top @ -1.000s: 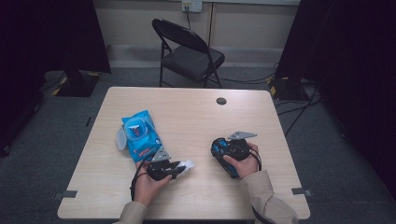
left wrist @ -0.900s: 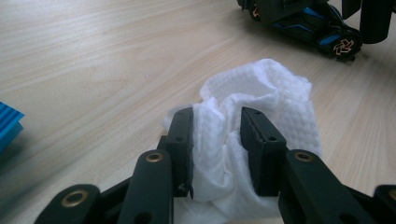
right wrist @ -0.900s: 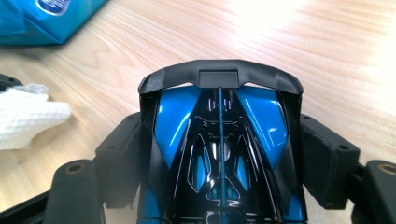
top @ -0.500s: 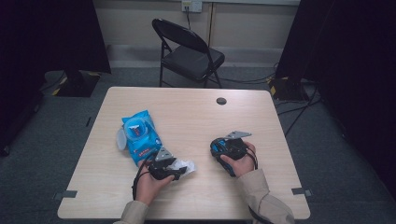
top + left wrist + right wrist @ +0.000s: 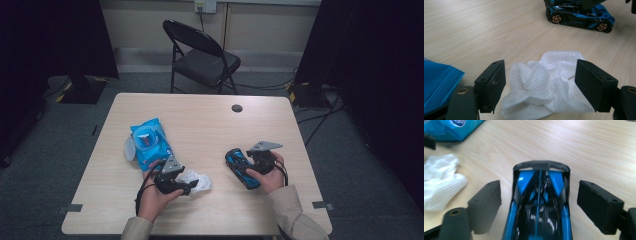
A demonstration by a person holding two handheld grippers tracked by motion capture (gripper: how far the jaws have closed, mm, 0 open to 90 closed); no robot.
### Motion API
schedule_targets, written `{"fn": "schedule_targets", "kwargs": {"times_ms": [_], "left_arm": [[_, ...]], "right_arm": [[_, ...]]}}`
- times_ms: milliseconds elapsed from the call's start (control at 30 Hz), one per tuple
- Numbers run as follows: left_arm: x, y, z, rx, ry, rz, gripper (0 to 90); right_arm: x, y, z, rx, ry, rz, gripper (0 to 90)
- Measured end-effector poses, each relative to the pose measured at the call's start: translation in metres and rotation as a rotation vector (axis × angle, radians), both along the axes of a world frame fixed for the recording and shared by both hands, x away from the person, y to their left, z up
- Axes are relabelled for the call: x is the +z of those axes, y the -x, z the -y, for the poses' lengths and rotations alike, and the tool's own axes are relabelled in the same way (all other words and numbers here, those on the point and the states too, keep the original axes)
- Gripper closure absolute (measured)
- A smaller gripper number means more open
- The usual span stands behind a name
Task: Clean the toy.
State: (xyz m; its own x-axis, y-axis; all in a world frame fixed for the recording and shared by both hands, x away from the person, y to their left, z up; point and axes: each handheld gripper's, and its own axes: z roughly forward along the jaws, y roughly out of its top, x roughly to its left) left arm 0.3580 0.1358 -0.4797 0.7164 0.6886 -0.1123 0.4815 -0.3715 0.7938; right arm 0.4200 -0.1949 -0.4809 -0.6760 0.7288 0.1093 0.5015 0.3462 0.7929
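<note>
Left tongs (image 5: 192,186), held in the left hand (image 5: 155,197) near the front of the table (image 5: 210,125), jaws spread and just now widening, a crumpled white wipe (image 5: 196,181) lying loose between them. Seen along those jaws: wipe (image 5: 546,85) bunched on the wood, close to both black pads, neither pad pressing in. Beside the left jaw, a corner of a blue packet (image 5: 437,85). Farther off, a blue and black toy car (image 5: 579,15) side-on, orange-spoked wheels on the tabletop.

Right tongs (image 5: 239,162), held in the right hand (image 5: 267,175), grey three-cornered plate on top, jaws spread and just now opening wider. Toy car (image 5: 241,167) between them, resting on the table, a clear gap on each side. Seen along those jaws: car (image 5: 540,202) pointing away, glossy blue body with a black spoiler at the far end, pads standing off both flanks. Wipe (image 5: 441,182) off to the left of that view, packet corner (image 5: 451,127) beyond.

Outward from the hands: blue packet of wipes (image 5: 150,142) flat on the table just behind the left hand, lid flipped open to its left. Small dark round cap (image 5: 237,108) set in the table near the far edge. Black folding chair (image 5: 202,57) beyond the table, on grey carpet.
</note>
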Motion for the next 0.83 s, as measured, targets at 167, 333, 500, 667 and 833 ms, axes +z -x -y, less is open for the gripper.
{"fn": "schedule_targets", "kwargs": {"times_ms": [167,333,500,667,833], "left_arm": [[0.005,0.008,-0.004,-0.006,-0.003,-0.009,22.8],[0.005,0.016,-0.009,-0.009,-0.002,-0.007,22.3],[0.007,0.024,-0.018,-0.016,-0.002,-0.006,21.4],[0.003,0.034,-0.028,-0.021,-0.006,-0.017,20.7],[-0.008,0.043,-0.042,-0.005,-0.015,-0.036,19.1]], "right_arm": [[0.005,0.020,0.013,0.035,0.001,0.002,16.0],[0.006,0.038,0.028,0.041,-0.024,0.000,16.2],[0.001,0.053,0.043,0.027,-0.031,-0.009,15.7],[-0.004,0.065,0.055,0.017,0.001,-0.003,15.4],[-0.013,0.077,0.064,0.024,0.018,-0.009,15.6]]}}
